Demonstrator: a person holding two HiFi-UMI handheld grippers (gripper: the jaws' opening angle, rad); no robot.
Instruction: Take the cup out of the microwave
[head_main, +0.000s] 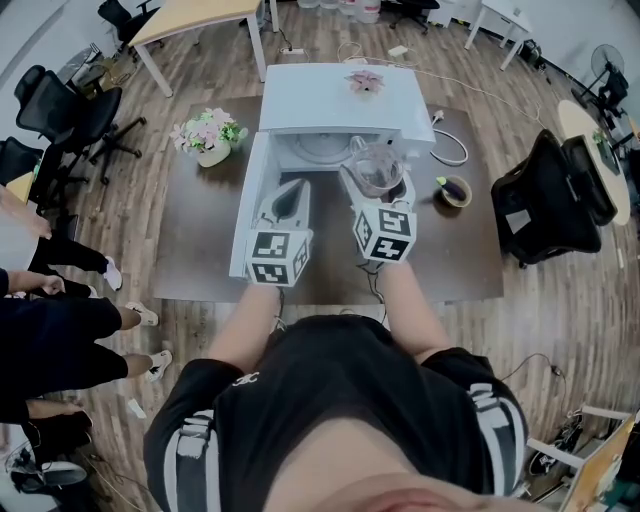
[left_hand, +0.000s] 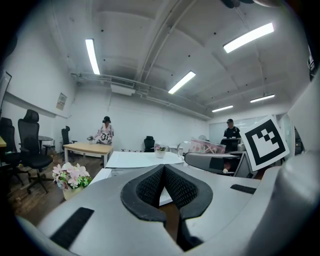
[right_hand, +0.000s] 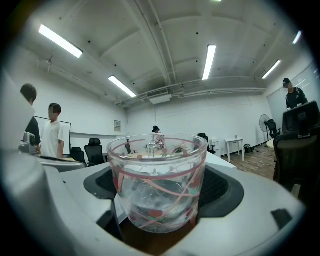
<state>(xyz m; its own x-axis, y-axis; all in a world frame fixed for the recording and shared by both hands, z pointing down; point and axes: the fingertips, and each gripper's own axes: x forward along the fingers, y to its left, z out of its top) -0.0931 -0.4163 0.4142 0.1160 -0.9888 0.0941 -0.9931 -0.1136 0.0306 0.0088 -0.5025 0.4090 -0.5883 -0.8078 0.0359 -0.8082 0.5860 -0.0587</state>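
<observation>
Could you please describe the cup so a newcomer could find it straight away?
Start at the white microwave on the dark table. At its open front, the right hand-held gripper holds the cup: clear glass with thin pink lines, unlike the solid flower pot on the table.

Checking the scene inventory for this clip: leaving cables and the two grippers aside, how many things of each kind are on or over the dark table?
Microwave: 1
Glass cup: 1
Pots of flowers: 2
Small round bowl: 1
Total: 5
</observation>
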